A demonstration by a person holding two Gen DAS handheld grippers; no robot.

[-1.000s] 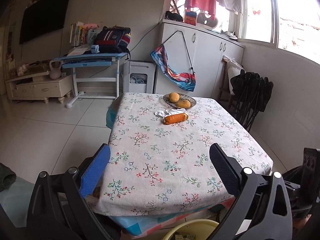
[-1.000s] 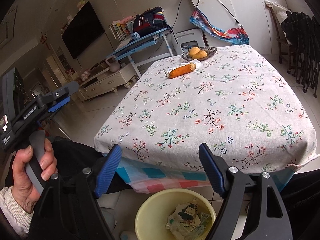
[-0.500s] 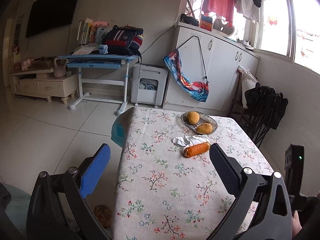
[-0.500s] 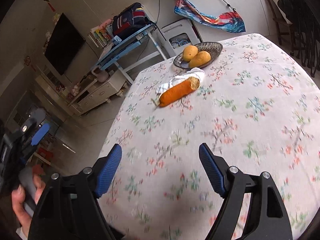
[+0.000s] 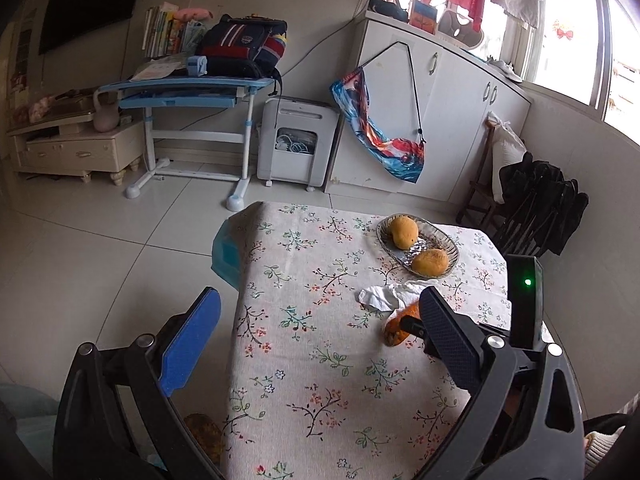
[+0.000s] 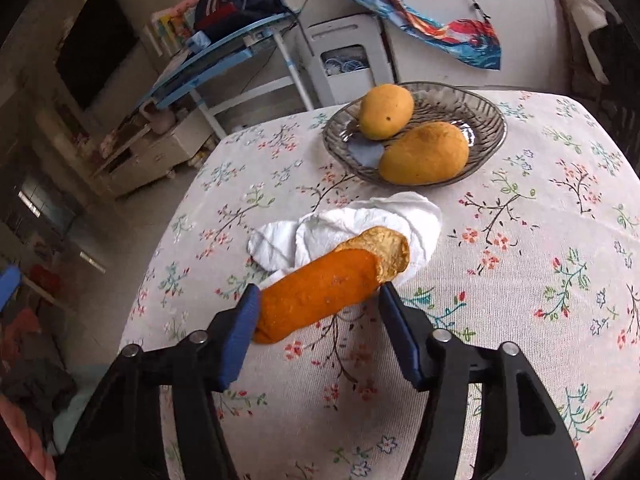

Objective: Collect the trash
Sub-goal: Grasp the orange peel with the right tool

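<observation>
Orange, crumbly bread stick (image 6: 320, 296) lies on the tabletop (image 6: 520, 280) over a tissue (image 6: 360, 220), between my right tongs (image 6: 316, 312), open, perhaps touching. Light, fragile: grip mid-body gently. Left tongs (image 5: 316, 320) open, empty.

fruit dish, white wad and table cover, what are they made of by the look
The oval ribbed fruit dish looks like smoked glass or clear plastic: it is see-through, glossy, with moulded ridges. The crumpled white wad looks like tissue paper: thin, matte, softly creased. The floral table cover seems woven cloth: matte, with a fine weave and draped corners.
</observation>
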